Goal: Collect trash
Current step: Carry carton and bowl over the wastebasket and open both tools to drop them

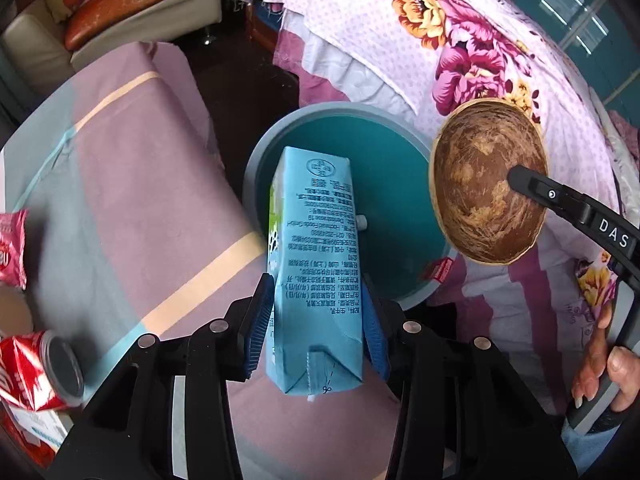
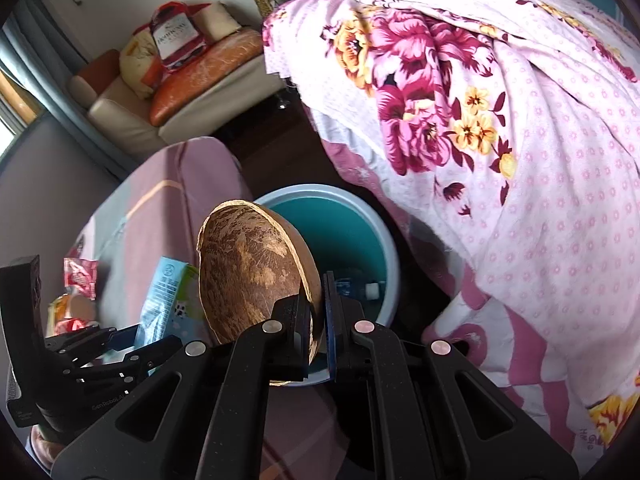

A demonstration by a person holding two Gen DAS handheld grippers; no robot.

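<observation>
The left gripper (image 1: 316, 320) is clamped on a blue milk carton (image 1: 316, 256) over the near-left rim of the teal trash bin (image 1: 256, 168). The right gripper (image 2: 318, 320) pinches a coconut shell half (image 2: 248, 276) just right of it. Both loads seem ready for release into the bin.

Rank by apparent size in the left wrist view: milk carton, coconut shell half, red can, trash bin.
1. trash bin, though partly covered
2. milk carton, enlarged by nearness to the camera
3. coconut shell half
4. red can, cut off by the frame edge, so unsure
</observation>
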